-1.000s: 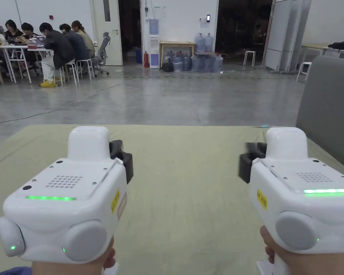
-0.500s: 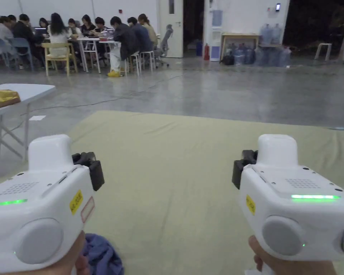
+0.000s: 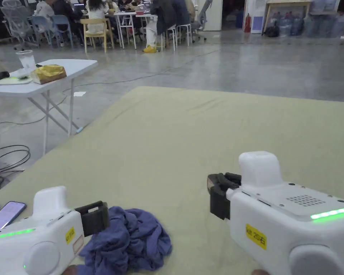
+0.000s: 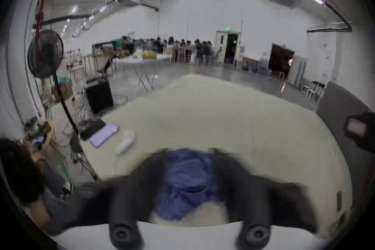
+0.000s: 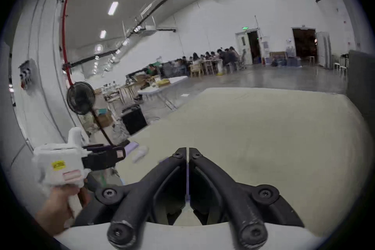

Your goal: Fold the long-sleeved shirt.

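A crumpled blue-purple shirt (image 3: 132, 240) lies in a heap at the near left of the pale green cloth-covered table (image 3: 203, 143). My left gripper (image 3: 94, 217) hovers at the heap's left edge. In the left gripper view its blurred jaws stand wide apart, open (image 4: 188, 153), with the shirt (image 4: 186, 183) showing between and below them. My right gripper (image 3: 219, 195) is held to the right of the shirt, apart from it. Its jaws are shut (image 5: 187, 150) with nothing in them, over bare table. The left gripper (image 5: 119, 154) also appears in the right gripper view.
A phone (image 3: 4, 216) and a small white object (image 4: 125, 141) lie near the table's left edge. A white folding table (image 3: 71, 68) with a cup and a yellow bag stands beyond, cables on the floor (image 3: 10, 154). A standing fan (image 4: 45, 53) is at the left. People sit at far tables.
The head camera has swung left and down, bringing the shirt into view. My left gripper has dropped low beside the heap. The right gripper has stayed level on the right.
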The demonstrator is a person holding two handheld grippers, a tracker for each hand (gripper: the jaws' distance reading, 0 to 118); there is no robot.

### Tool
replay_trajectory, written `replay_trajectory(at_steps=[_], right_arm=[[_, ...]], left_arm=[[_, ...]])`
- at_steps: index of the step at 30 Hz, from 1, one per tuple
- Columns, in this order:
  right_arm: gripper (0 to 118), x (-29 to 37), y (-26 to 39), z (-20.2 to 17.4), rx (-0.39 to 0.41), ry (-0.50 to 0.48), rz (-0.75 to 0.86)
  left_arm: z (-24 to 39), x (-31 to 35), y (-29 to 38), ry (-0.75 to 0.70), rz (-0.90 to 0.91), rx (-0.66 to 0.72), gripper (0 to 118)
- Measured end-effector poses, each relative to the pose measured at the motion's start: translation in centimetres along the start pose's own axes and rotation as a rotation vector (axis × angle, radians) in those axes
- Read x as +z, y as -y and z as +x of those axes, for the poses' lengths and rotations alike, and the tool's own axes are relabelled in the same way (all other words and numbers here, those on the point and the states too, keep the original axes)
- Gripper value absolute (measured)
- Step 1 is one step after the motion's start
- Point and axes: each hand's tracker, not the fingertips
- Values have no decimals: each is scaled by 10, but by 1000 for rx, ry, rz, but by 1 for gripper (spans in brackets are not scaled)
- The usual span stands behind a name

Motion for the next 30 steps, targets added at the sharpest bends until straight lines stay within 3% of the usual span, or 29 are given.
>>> replay_trajectory(at_steps=[1, 6, 10, 11, 12, 13, 14, 18, 24, 30], right_arm=[[0, 2, 2, 10, 6, 31, -17], [0, 21, 26, 45, 32, 127, -80], [0, 29, 40, 55, 14, 148, -122], [0, 31, 42, 57, -1, 149, -126], [0, 34, 44, 59, -16, 148, -129], [0, 35, 45, 57, -29, 150, -133], [0, 38, 45, 59, -38, 150, -135], [0, 55, 44, 67, -44, 164, -130], [0, 90, 31, 90, -132, 187, -59], [0, 126, 13, 100, -159, 214, 37]], left_arm=[[-3, -17, 4, 7, -31, -8, 115], [-4, -61, 13, -3, -109, -4, 117], [-2, -117, 29, 61, -301, -20, 115], [-2, -126, 31, 83, -329, -21, 106], [-3, -133, 32, 110, -338, 10, 84], [-2, -135, 33, 148, -347, 56, 26], [-1, -136, 35, 137, -355, 98, 3], [4, -125, 16, 108, -357, 96, 3], [39, -19, -83, 355, -146, 142, 2], [127, 91, -170, 555, 39, -16, 2]])
